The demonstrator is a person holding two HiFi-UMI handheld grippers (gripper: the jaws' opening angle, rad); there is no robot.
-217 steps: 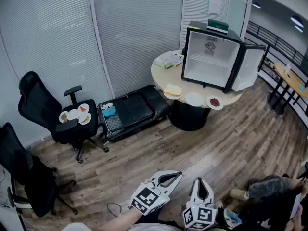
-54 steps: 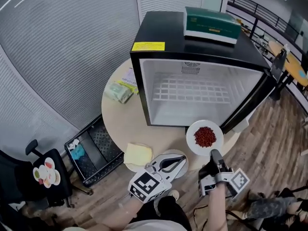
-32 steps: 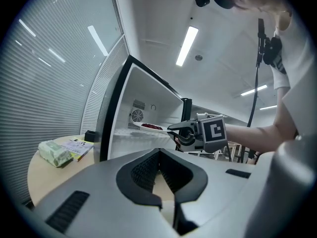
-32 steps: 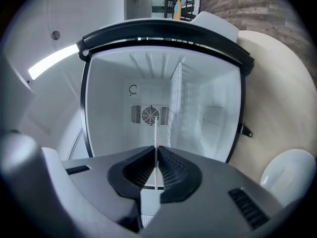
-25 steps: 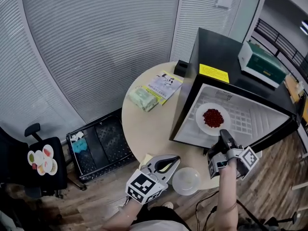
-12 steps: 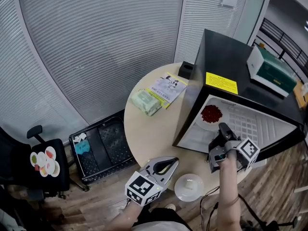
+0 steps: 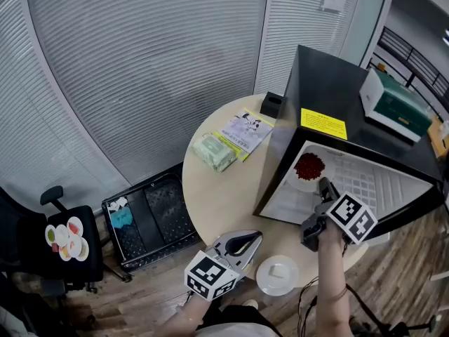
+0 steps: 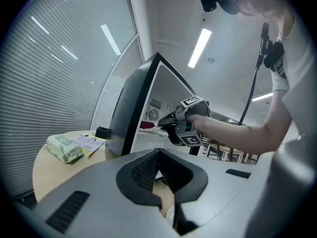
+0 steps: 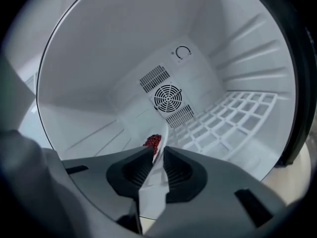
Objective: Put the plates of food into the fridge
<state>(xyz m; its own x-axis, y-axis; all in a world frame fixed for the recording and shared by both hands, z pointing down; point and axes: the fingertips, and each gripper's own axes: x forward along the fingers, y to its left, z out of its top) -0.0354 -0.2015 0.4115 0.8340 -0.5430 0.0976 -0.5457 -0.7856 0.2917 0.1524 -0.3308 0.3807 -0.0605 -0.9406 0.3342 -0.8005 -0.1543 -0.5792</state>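
The white plate of red food [image 7: 309, 167] lies inside the open black fridge [image 7: 330, 97], near its left wall. My right gripper [image 7: 323, 184] reaches in at the fridge mouth. In the right gripper view the plate's rim [image 9: 153, 180] fills the narrow gap between the jaws of this gripper [image 9: 158, 152], which have just been opening. The red food [image 9: 154, 141] shows past the fingertips. My left gripper [image 7: 257, 236] hangs shut and empty over the table's front edge, beside a second white plate [image 7: 278, 274].
The round beige table [image 7: 217, 195] carries a green pack [image 7: 214, 152], a leaflet [image 7: 247, 128] and a small black box [image 7: 270, 104]. A green box [image 7: 393, 107] sits on the fridge. A black crate [image 7: 144, 216] and a chair holding plates [image 7: 62, 236] stand at the left.
The right gripper carried the plate of red food deeper into the fridge, then rolled so that its marker cube faces up. The left gripper has hardly moved.
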